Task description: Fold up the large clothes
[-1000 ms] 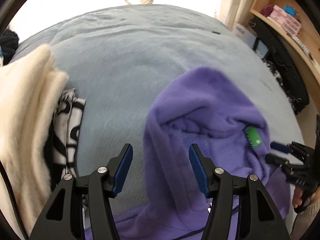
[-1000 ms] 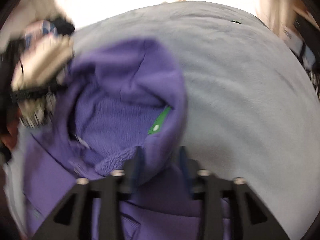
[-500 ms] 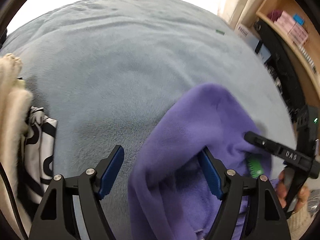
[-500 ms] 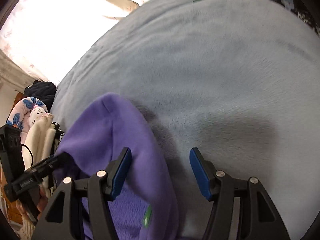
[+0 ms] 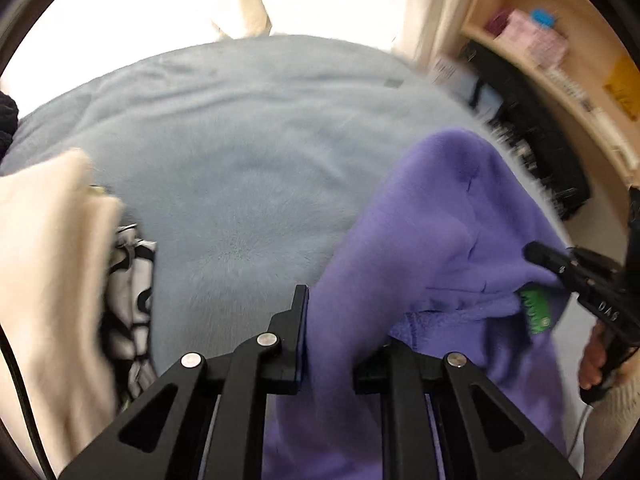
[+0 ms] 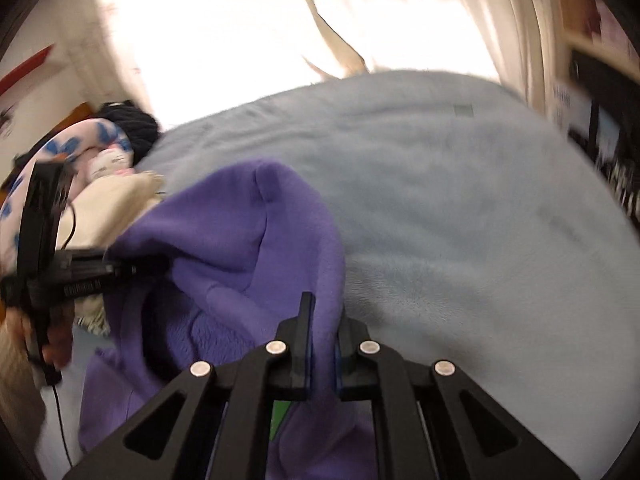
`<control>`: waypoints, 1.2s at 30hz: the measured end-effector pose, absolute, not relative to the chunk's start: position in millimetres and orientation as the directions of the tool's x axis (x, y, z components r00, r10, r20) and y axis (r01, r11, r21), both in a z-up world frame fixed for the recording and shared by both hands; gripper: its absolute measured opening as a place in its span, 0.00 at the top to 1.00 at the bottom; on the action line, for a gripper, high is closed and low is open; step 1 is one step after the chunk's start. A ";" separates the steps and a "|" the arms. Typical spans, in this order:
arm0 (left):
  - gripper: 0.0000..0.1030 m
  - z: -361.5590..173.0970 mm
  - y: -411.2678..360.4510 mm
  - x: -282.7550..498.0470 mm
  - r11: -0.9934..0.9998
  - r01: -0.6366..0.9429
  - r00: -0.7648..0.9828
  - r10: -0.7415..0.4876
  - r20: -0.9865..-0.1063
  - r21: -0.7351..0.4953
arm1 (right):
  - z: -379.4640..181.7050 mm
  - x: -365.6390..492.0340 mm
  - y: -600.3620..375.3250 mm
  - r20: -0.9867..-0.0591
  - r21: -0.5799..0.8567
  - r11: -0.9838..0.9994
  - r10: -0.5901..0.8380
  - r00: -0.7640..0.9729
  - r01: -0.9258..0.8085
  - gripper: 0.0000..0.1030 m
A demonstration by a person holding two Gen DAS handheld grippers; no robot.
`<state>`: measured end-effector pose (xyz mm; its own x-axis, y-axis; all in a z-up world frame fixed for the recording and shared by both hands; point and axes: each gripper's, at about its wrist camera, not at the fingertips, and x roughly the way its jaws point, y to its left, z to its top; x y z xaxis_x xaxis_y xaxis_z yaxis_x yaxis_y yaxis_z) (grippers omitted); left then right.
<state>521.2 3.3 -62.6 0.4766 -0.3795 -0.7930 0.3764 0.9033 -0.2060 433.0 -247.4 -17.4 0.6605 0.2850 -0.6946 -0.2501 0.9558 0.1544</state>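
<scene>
Two grippers have hold of one purple fleece hoodie (image 5: 448,216) over a bed covered in a pale blue blanket (image 5: 240,152). The left gripper (image 5: 320,332) has its jaws pressed in on a thick fold of the purple cloth, having just closed; the fabric bunches between them and spills down over the frame below. The right gripper (image 6: 322,336) has likewise just drawn its jaws together, and they pinch a thinner edge of the same garment, which rises straight up from between them. From the right jaws the hood arches away ahead and to the left, its fleecy inner side open beneath it. A green label (image 5: 536,312) shows inside the neck, right of the left jaws and close under the tip of the right gripper as seen from the left wrist view. From the right wrist view, the left gripper reaches in from the left and bites the far edge of the hood, with a hand (image 6: 56,332) wrapped around its handle. Left of the left jaws lies a cream fleece garment (image 5: 44,264), with a black-and-white patterned cloth (image 5: 132,280) tucked beside it on the blanket. Far right of those jaws stands a wooden shelf (image 5: 560,40), blurred.
</scene>
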 end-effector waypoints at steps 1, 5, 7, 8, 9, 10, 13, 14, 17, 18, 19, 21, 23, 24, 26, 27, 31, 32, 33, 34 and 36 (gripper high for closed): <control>0.88 -55.2 11.4 501.4 0.892 0.391 0.480 -0.408 -0.777 -0.227 | -9.1 416.2 -242.4 -0.676 0.115 0.955 0.276 0.684 -0.272 0.93; 0.81 -53.2 32.0 432.3 0.878 0.433 0.470 -0.413 -0.780 -0.204 | 6.2 330.6 -210.3 -0.603 -0.126 0.937 0.188 0.775 -0.325 0.78; 0.77 -73.6 42.0 395.3 0.884 0.441 0.434 -0.363 -0.825 -0.157 | -2.0 296.9 -206.0 -0.624 -0.170 0.921 0.175 0.762 -0.350 0.62; 0.77 -80.3 49.6 386.5 0.886 0.436 0.415 -0.351 -0.839 -0.154 | -8.1 282.7 -207.3 -0.643 -0.165 0.921 0.172 0.747 -0.354 0.61; 0.77 -92.2 57.5 369.4 0.889 0.427 0.383 -0.344 -0.857 -0.166 | -14.7 269.7 -209.6 -0.668 -0.144 0.923 0.175 0.723 -0.357 0.61; 0.77 -100.3 63.8 355.8 0.890 0.419 0.359 -0.346 -0.867 -0.182 | -20.8 258.3 -211.7 -0.692 -0.126 0.924 0.178 0.699 -0.360 0.61; 0.77 -110.2 77.1 323.9 0.890 0.408 0.323 -0.347 -0.880 -0.201 | -31.9 239.3 -213.7 -0.741 -0.099 0.928 0.172 0.649 -0.359 0.61; 0.77 -109.8 80.2 314.0 0.889 0.411 0.325 -0.349 -0.879 -0.201 | -31.9 235.9 -214.7 -0.750 -0.084 0.931 0.176 0.638 -0.355 0.61; 0.77 -105.9 88.0 291.7 0.882 0.412 0.317 -0.373 -0.872 -0.228 | -26.6 227.2 -221.1 -0.770 0.042 0.946 0.235 0.593 -0.321 0.61; 0.77 -103.7 90.0 284.6 0.882 0.405 0.311 -0.379 -0.871 -0.239 | -24.6 226.5 -223.3 -0.773 0.098 0.946 0.267 0.575 -0.308 0.61; 0.76 -100.5 91.3 277.9 0.883 0.397 0.306 -0.384 -0.871 -0.250 | -23.2 226.3 -225.1 -0.777 0.143 0.947 0.288 0.560 -0.288 0.61; 0.66 -98.4 92.4 270.9 0.879 0.382 0.285 -0.406 -0.868 -0.285 | -21.0 220.2 -227.7 -0.781 0.215 0.942 0.325 0.533 -0.258 0.60; 0.40 -95.3 90.1 265.9 0.870 0.352 0.245 -0.441 -0.863 -0.344 | -21.8 219.7 -231.6 -0.789 0.309 0.929 0.370 0.490 -0.205 0.56; 0.32 -92.2 90.6 263.8 0.858 0.326 0.226 -0.478 -0.849 -0.397 | -23.2 218.5 -235.0 -0.786 0.362 0.915 0.402 0.469 -0.177 0.53; 0.31 -87.4 89.0 264.7 0.826 0.296 0.199 -0.545 -0.815 -0.480 | -28.1 217.9 -243.8 -0.778 0.465 0.880 0.458 0.431 -0.096 0.47; 0.29 -84.7 89.4 266.3 0.803 0.275 0.184 -0.584 -0.791 -0.529 | -32.1 218.6 -249.2 -0.771 0.518 0.855 0.485 0.413 -0.038 0.45; 0.14 -77.5 91.7 279.6 0.758 0.145 0.175 -0.652 -0.738 -0.636 | -46.7 225.9 -257.0 -0.756 0.616 0.778 0.537 0.375 0.127 0.44; 0.14 -80.1 92.0 285.7 0.754 0.116 0.167 -0.657 -0.735 -0.647 | -50.8 228.2 -259.5 -0.753 0.630 0.758 0.544 0.369 0.167 0.44; 0.14 -83.5 92.0 290.8 0.745 0.076 0.151 -0.666 -0.731 -0.663 | -55.9 230.8 -262.0 -0.745 0.651 0.729 0.558 0.365 0.212 0.44; 0.14 -87.8 92.3 295.3 0.734 0.035 0.136 -0.675 -0.725 -0.678 | -60.3 233.0 -263.3 -0.735 0.669 0.699 0.573 0.363 0.252 0.44; 0.14 -97.3 91.9 302.2 0.724 -0.029 0.115 -0.682 -0.722 -0.689 | -68.1 236.6 -265.8 -0.702 0.711 0.628 0.608 0.371 0.317 0.42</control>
<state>302.2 91.9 -97.3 0.1150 -0.6822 -0.7221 -0.0294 0.7243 -0.6889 236.6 -265.8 -68.1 0.3709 0.6078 -0.7022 0.3166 0.6281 0.7109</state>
